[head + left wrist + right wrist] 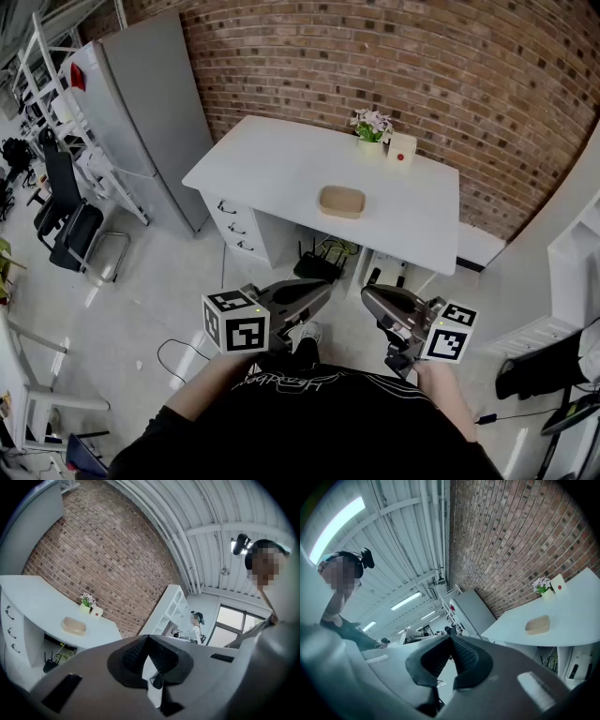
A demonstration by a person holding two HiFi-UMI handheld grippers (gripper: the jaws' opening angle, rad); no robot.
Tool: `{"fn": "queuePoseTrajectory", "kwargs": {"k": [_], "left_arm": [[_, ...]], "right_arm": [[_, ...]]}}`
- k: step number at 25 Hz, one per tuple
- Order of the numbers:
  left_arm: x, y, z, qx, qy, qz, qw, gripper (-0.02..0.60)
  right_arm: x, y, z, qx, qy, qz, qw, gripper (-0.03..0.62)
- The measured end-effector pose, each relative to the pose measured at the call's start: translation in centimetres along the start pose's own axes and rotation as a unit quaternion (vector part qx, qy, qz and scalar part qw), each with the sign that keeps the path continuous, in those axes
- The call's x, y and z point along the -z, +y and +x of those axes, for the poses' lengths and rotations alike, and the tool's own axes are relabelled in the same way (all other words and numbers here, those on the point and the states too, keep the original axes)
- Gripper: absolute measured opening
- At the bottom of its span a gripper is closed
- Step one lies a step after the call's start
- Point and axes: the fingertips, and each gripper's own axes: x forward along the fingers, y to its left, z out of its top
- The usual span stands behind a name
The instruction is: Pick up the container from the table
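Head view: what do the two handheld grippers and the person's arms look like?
The left gripper and the right gripper have dark grey, tapering bodies. Each carries a white cube printed with black square markers. The gripper views show ribbed black pads on the jaws. The person wears a black short-sleeved shirt with pale lettering.

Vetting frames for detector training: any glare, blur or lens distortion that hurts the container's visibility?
Head view: even light, brick wall bows toward the edges, container sharp on the table. Left gripper view: strong fisheye, black corners, window bright, container small but legible. Right gripper view: same fisheye, ceiling light blown out, bluish cast, container clear.
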Motion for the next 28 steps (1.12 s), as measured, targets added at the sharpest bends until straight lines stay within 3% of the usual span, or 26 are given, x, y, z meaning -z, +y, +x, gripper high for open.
{"fn": "queuePoseTrajectory", "kwargs": {"k": [3, 7, 9, 22, 26, 28], "left_arm": [[-0.3, 0.1, 0.1, 0.000, 0.001, 0.009, 1.0000, 0.003], [-0.6, 0.4, 0.3, -0.017, 0.004, 0.061, 0.9980, 0.003], [-0.6, 0.8, 0.6, -0.018, 0.008, 0.066, 0.9977, 0.003], [-1.7, 5.8, 2.8, 0.028, 0.010, -0.008, 0.9995, 0.003], [-2.4, 9.5, 4.2, -0.001, 0.030, -0.001, 0.9996, 0.003], [-2.8, 11.6, 5.0, -0.008, 0.038, -0.024, 0.9990, 0.003]], "right_arm": [[-0.3, -0.2, 0.1, 0.001, -0.002, 0.001, 1.000, 0.003], [-0.6, -0.9, 0.4, 0.005, -0.003, 0.003, 1.000, 0.003], [-0.7, -1.4, 0.7, 0.007, -0.002, 0.005, 1.000, 0.003], [-1.3, -6.4, 3.3, 0.003, 0.002, 0.035, 0.999, 0.003], [-2.2, -9.2, 4.5, 0.014, 0.001, 0.041, 0.999, 0.003], [-2.5, -10.8, 5.1, 0.024, 0.000, 0.046, 0.999, 0.003]]}}
